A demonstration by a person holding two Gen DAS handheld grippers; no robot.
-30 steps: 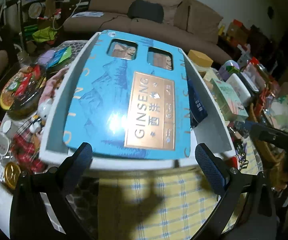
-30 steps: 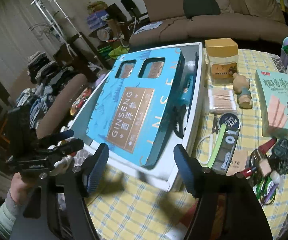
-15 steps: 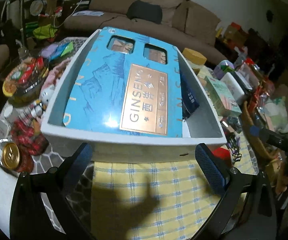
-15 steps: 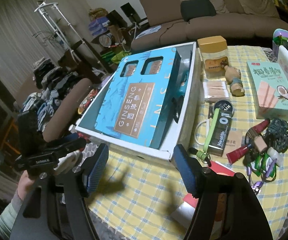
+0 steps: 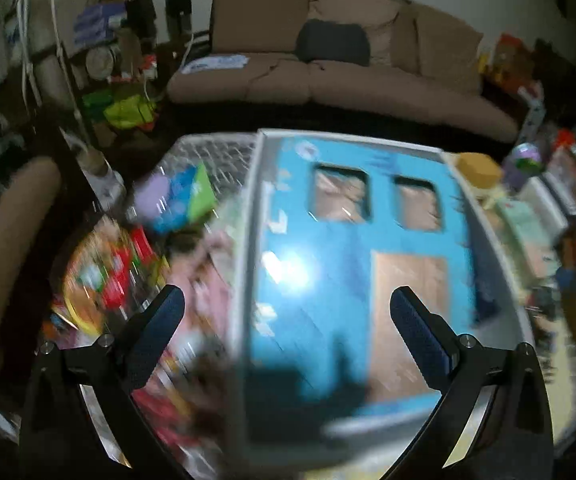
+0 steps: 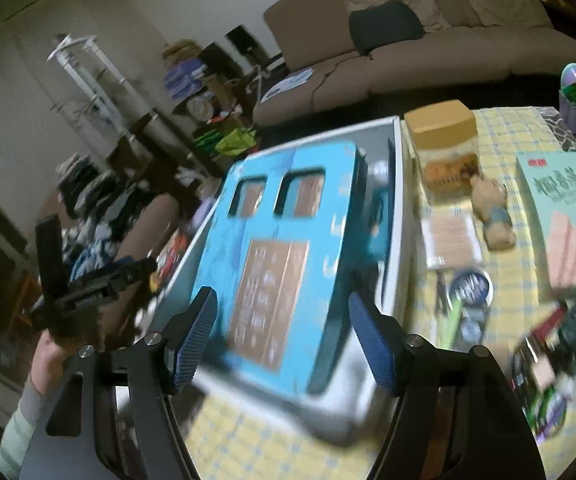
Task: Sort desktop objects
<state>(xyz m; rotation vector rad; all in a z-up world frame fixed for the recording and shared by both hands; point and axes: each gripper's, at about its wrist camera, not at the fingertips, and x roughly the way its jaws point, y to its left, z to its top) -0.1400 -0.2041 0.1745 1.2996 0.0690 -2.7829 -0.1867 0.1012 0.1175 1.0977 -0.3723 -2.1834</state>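
A big blue ginseng box (image 5: 352, 280) lies inside a white open tray (image 5: 247, 240) on the yellow checked tablecloth (image 6: 247, 440); both views are motion-blurred. The box (image 6: 283, 248) and tray (image 6: 398, 216) also show in the right wrist view. My left gripper (image 5: 288, 332) is open and empty, over the tray's near left part. My right gripper (image 6: 281, 332) is open and empty, over the tray's near end. The left gripper itself (image 6: 99, 280) appears at left in the right wrist view.
Right of the tray lie a yellow-lidded jar (image 6: 444, 148), a bear figurine (image 6: 492, 212), a green wafer box (image 6: 560, 216), a round tin (image 6: 470, 286) and small clutter. Snack packets (image 5: 115, 264) crowd the tray's left. A brown sofa (image 5: 328, 76) stands behind.
Both grippers have moved forward over the tray and the views have blurred. The left view has swung leftward, so the tray sits more to its right. Both stay open.
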